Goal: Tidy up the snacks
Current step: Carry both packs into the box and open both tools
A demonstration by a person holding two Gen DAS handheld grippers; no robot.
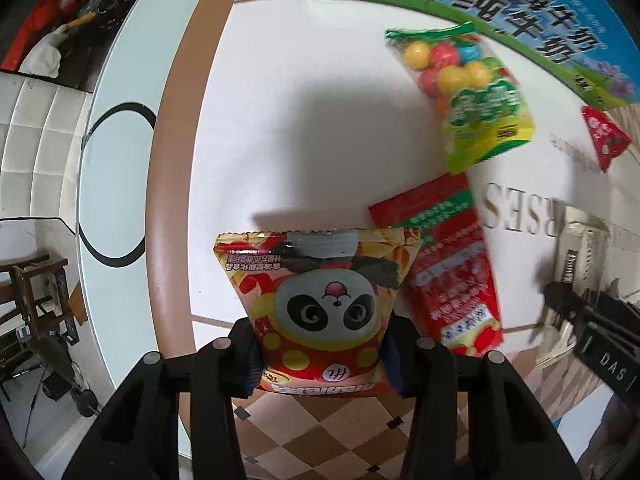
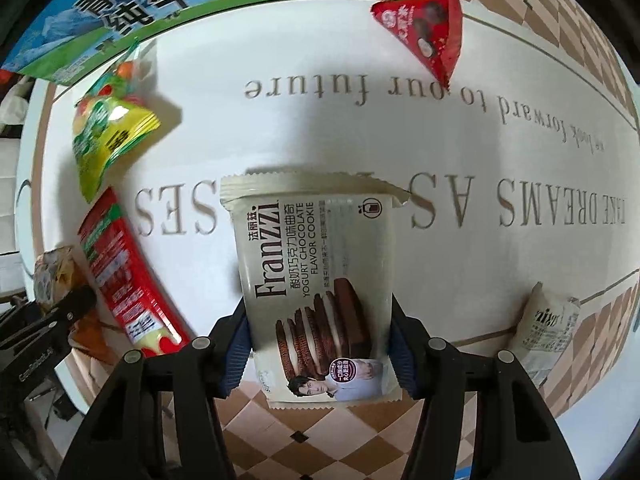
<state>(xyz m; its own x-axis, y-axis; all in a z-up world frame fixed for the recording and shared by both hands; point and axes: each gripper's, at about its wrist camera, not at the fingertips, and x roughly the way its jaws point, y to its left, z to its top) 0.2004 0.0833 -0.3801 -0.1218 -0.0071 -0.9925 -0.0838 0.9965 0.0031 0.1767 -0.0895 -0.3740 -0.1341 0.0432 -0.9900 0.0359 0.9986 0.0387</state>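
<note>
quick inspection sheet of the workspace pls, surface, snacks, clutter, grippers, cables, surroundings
surface: white tablecloth with printed lettering and a brown checked border
job's things: panda snack bag in the left gripper; Franzzi cookie pack in the right gripper; gumball bag, long red pack, red triangular pack and a second cookie pack lying loose
clutter: milk carton box at the far edge
grippers: both shut on a snack
cables: nothing seen on the table
surroundings: wooden stool, tiled floor
</note>
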